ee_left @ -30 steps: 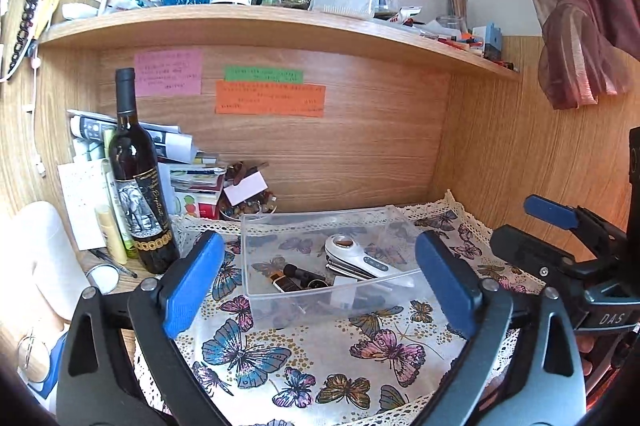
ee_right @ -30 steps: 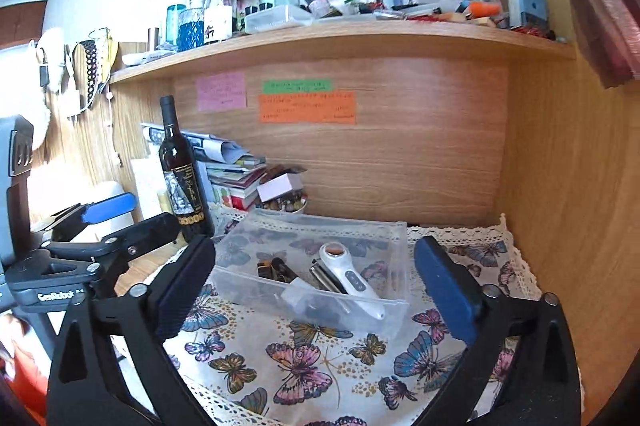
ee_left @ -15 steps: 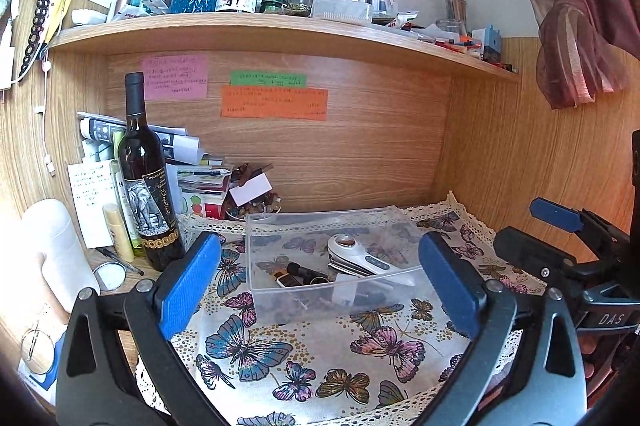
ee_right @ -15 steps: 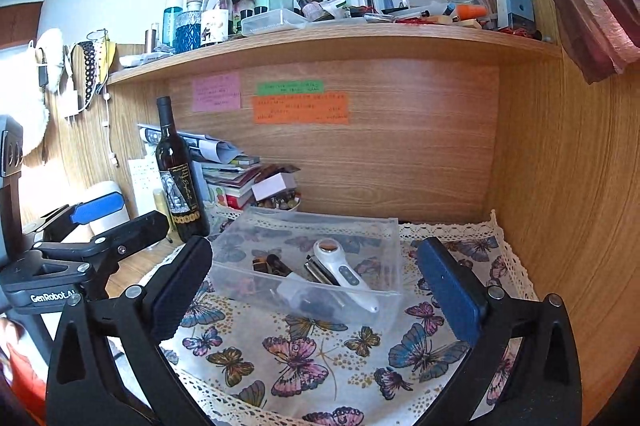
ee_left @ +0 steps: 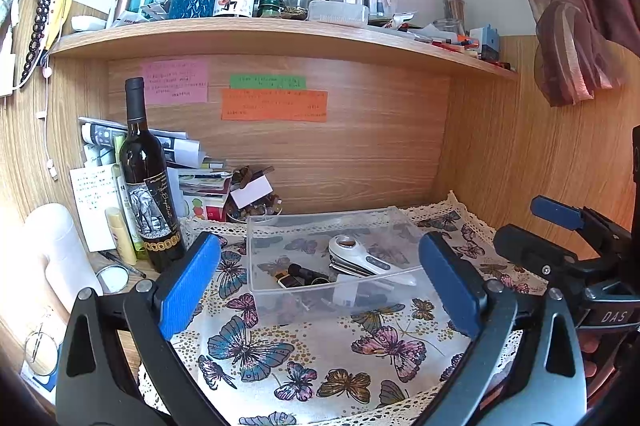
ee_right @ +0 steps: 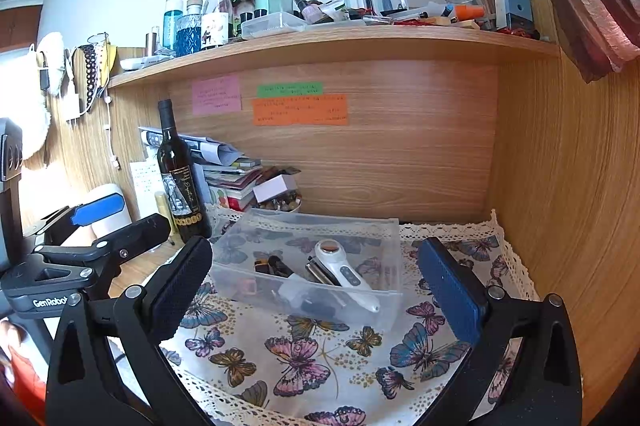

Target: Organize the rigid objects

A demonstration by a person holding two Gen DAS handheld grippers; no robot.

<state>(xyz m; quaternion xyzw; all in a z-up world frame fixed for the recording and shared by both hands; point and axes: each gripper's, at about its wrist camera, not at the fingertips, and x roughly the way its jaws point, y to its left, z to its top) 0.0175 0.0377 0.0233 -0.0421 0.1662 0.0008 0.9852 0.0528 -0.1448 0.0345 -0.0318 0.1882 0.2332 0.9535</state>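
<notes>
Clear plastic bin (ee_left: pixel 334 258): sits on the butterfly cloth (ee_left: pixel 304 354) near the wooden back wall, in front of both tongs and touched by neither.
Bin contents: a white handheld device (ee_left: pixel 360 256) lies slanted across the middle; beside it a small dark bottle (ee_left: pixel 306 272) and other small dark items too jumbled to tell apart.
Left tongs (ee_left: pixel 320 286): spread wide with nothing between the blue pads, hovering above the cloth short of the bin.
Right tongs (ee_right: pixel 320 290): also wide apart and empty, hovering level with the left tongs, facing the bin.
Wine bottle (ee_left: pixel 146 182): upright at the left edge of the surface, just off the cloth, with stacked papers and books behind it.
Shelf (ee_left: pixel 256 34): above the surface, crowded with bottles and small containers.
Back wall: pink, green and orange notes (ee_left: pixel 274 104) stuck to the wood.
</notes>
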